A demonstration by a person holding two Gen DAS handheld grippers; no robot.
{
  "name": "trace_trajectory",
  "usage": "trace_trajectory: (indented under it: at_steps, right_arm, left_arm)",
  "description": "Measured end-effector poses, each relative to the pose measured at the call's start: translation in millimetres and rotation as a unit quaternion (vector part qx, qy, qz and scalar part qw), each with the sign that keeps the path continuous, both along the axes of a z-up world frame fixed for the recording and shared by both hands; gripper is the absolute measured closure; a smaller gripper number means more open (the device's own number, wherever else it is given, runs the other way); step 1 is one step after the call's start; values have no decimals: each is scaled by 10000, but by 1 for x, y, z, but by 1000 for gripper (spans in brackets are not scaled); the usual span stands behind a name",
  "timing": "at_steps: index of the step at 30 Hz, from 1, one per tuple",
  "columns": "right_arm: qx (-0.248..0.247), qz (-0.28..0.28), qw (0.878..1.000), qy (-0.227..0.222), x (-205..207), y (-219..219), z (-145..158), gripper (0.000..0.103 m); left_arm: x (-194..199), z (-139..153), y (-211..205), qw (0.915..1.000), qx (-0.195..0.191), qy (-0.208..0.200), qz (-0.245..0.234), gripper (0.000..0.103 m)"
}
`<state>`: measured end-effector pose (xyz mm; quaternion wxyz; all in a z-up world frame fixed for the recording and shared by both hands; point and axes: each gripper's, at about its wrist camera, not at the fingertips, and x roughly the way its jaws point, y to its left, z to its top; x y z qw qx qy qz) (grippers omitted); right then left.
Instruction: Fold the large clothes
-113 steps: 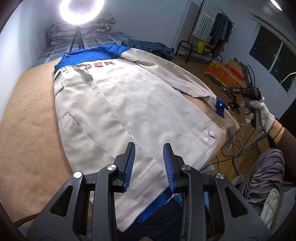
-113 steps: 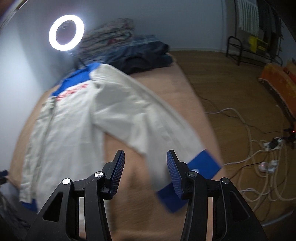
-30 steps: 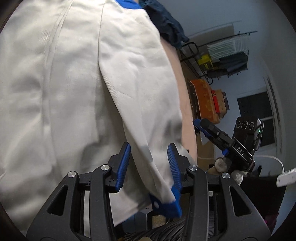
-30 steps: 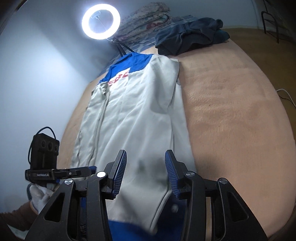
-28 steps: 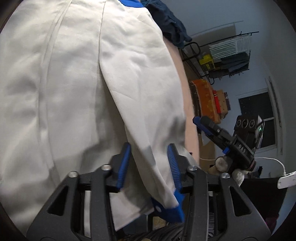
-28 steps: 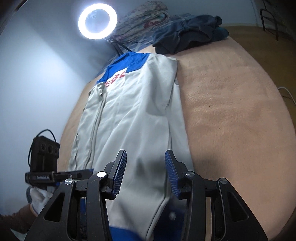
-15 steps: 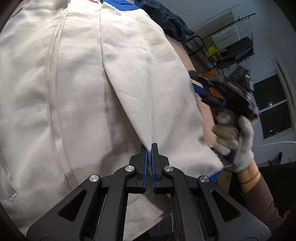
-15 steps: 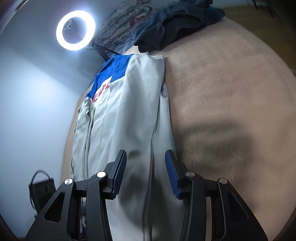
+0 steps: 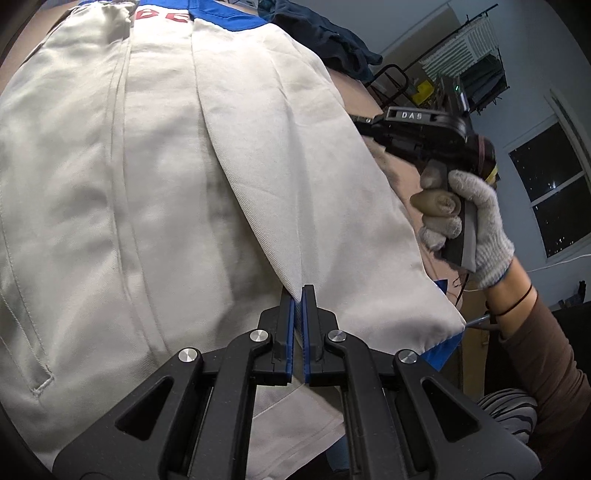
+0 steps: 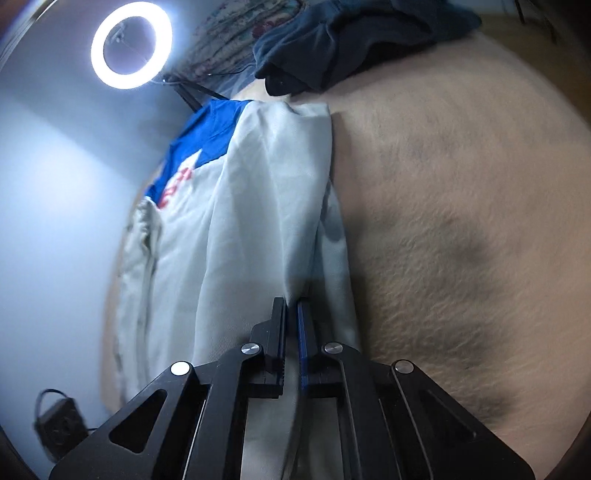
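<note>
Since the frame a second ago, both pairs of jaws have gone from standing apart over the cloth to pinched together on it, and the right gloved hand has come in from beyond the bed edge to sit at the garment's right side.

Left gripper: jaws closed, blue pads clamping the pointed tip of the folded-over sleeve near the hem. Right gripper: jaws have just been closing and now nip a ridge of cloth along the garment's right edge.

Task item: beige work jacket with a blue yoke and red lettering, lying flat lengthwise on the bed, hem toward the cameras. A slit pocket shows at lower left in the left wrist view. The sleeve lies folded across the jacket body, its blue cuff hanging off the near right corner.

Containers: none in view.

Surface: tan fleece blanket covering the bed, bare to the right of the jacket. A dark navy garment is heaped at the far end, touching the blanket, just beyond the jacket's collar.

Room: lit ring light on a stand at the far left, pale wall behind. A black clothes rack with hanging items stands at far right, with a dark window beside it. A small black device with a cable sits at lower left in the right wrist view.
</note>
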<state>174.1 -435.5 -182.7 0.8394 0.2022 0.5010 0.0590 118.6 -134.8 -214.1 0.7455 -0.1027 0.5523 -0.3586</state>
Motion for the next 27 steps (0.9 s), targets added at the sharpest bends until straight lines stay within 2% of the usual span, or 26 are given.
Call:
trace_trajectory:
  at_steps: [4, 7, 9, 11, 13, 15, 17, 22, 27]
  right_arm:
    - [-745, -188, 9967, -278, 1, -4, 26, 100]
    - [-749, -195, 9969, -164, 1, -6, 23, 95]
    - [-694, -134, 9975, 41, -6, -10, 23, 95]
    - [-536, -48, 9985, -31, -25, -15, 36, 95]
    - [-275, 162, 9992, -228, -54, -17, 52, 92]
    - [-191, 404, 9984, -334, -86, -14, 64, 74]
    - [-169, 803, 9959, -388, -122, -4, 72, 62]
    - [-431, 1765, 9832, -186, -196, 35, 68, 59]
    - [-885, 2229, 9707, 121, -212, 59, 46, 59]
  left_arm:
    - [-3, -4, -10, 9999, 62, -36, -99, 103]
    - [-3, -12, -16, 9997, 187, 8, -125, 103]
    - [-3, -10, -13, 9998, 140, -1, -109, 102]
    - [-3, -5, -10, 9999, 44, 18, -113, 102]
    - [-4, -2, -6, 9999, -59, 44, -94, 102]
    - [-3, -1, -4, 9998, -128, 112, -98, 102]
    - [-2, 1, -3, 9997, -176, 115, -82, 102]
    - [-5, -1, 0, 9995, -272, 182, -53, 102]
    - [-6, -2, 3, 9993, -296, 236, -23, 102]
